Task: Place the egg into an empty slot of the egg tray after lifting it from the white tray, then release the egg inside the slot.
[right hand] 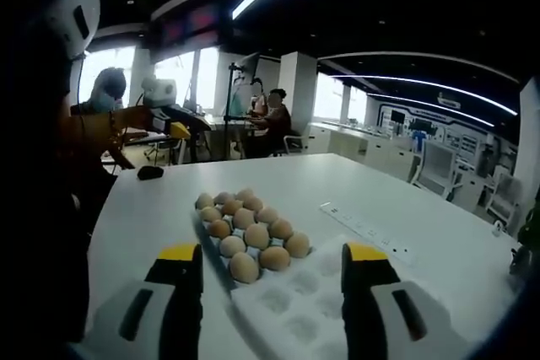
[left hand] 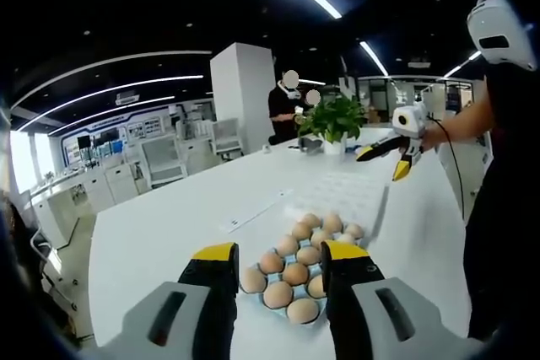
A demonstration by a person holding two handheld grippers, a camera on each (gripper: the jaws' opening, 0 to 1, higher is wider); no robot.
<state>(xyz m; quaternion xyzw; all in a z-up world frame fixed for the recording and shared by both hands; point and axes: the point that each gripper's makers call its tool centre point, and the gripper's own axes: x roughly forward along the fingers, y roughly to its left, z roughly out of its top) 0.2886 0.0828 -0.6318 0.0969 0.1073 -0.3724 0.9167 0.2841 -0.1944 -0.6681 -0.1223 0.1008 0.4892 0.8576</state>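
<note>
A long white table point(left hand: 169, 225) stands in a bright open office with ceiling light strips, a potted plant point(left hand: 335, 120) at its far end (people sit beyond). On it a tray of brown eggs point(left hand: 297, 273) lies beside the empty white egg tray point(right hand: 291, 309), long sides touching, long axes running away from the left gripper's camera. The left gripper point(left hand: 278, 260) hovers with jaws apart, eggs seen between them; the right gripper point(right hand: 270, 260) also gapes, over both trays, gripping nothing.
</note>
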